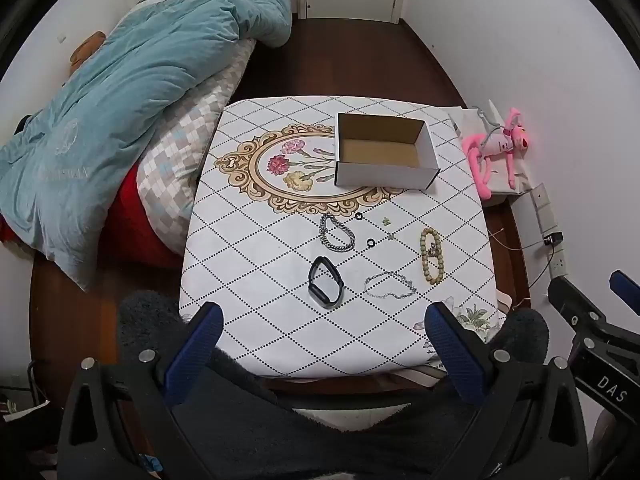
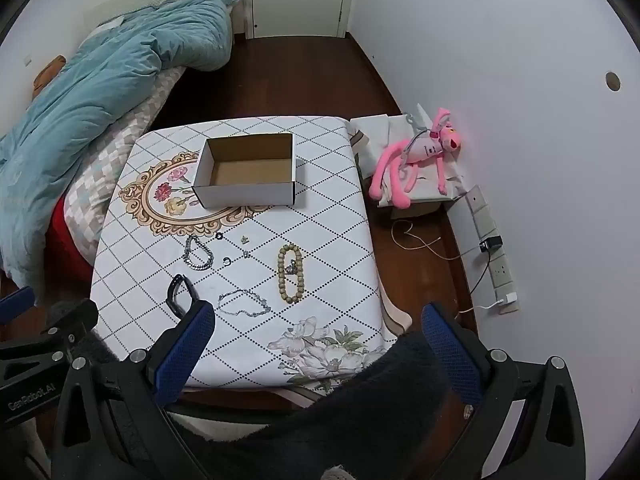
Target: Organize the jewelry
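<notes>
- Left gripper [image 1: 322, 344] and right gripper [image 2: 318, 344] fingers both spread wide, holding nothing.
- I judge the silver chain bracelet [image 1: 337, 233] limp, slippery; I'd pinch across its bunched links.

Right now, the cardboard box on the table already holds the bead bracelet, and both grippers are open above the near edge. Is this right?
Not quite. The cardboard box is empty: both wrist views show only its bare brown floor. The bead bracelet lies on the table, nearer than the box. The rest holds: the left gripper and right gripper are open above the near edge.
</notes>
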Tool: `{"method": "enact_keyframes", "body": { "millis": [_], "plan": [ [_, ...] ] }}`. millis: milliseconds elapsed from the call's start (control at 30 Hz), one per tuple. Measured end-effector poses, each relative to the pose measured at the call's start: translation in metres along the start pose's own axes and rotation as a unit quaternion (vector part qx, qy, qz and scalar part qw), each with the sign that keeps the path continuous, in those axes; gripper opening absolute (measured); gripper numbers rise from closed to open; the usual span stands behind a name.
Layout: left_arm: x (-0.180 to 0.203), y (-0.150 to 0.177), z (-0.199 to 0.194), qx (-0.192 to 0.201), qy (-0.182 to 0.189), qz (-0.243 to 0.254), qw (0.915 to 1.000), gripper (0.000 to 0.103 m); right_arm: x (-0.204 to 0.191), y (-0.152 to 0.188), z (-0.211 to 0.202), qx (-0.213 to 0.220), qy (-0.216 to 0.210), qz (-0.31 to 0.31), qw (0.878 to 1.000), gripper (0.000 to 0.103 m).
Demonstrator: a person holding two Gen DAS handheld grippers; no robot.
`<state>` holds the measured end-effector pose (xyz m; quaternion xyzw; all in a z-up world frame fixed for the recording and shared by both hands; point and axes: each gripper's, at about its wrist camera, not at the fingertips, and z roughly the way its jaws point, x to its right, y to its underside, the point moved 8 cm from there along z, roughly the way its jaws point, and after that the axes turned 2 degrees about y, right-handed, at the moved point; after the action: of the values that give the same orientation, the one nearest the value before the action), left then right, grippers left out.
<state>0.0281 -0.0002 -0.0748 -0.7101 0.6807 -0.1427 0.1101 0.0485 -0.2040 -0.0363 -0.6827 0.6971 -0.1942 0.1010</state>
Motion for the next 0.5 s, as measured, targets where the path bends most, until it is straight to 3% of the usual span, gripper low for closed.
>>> {"method": "enact_keyframes", "body": {
  "millis": [500],
  "plan": [
    [0.0005,-0.0037,-0.0035,0.007,0.0,0.0,1.0,0.103,0.0005,0.0033,-0.0034,0.0,-0.001,0.002,1.0,0.103]
  ]
}}
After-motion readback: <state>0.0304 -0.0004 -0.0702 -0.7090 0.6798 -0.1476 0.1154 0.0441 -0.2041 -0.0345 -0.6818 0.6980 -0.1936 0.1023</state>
